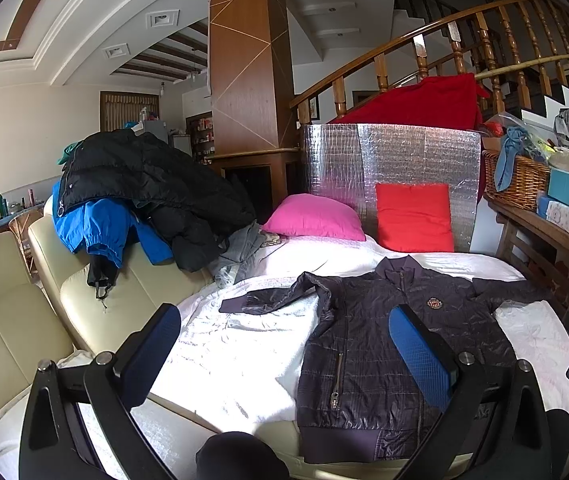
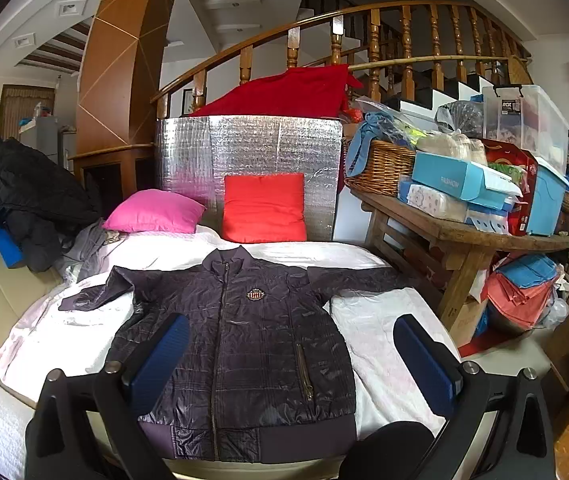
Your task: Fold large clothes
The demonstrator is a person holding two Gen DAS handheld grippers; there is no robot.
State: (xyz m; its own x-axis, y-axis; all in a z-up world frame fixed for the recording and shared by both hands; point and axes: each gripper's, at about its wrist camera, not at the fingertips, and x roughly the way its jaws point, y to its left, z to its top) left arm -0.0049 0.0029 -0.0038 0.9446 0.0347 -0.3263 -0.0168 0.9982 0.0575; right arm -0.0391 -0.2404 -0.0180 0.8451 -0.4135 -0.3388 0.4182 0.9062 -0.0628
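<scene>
Both grippers hang with their blue-padded fingers spread wide and nothing between them: the left gripper (image 1: 284,354) sits off the jacket's side, the right gripper (image 2: 290,360) squarely over its front. The dark quilted jacket (image 2: 240,344) lies face up, zipped, sleeves out, on a white sheet (image 2: 368,320) over a cream sofa (image 1: 12,320). Behind it rest a pink pillow (image 2: 154,210) and a red pillow (image 2: 264,208) against a silver foil panel (image 2: 248,144). Piled coats (image 1: 140,188) crowd the sofa back; a cluttered wooden table (image 2: 464,236) stands alongside.
</scene>
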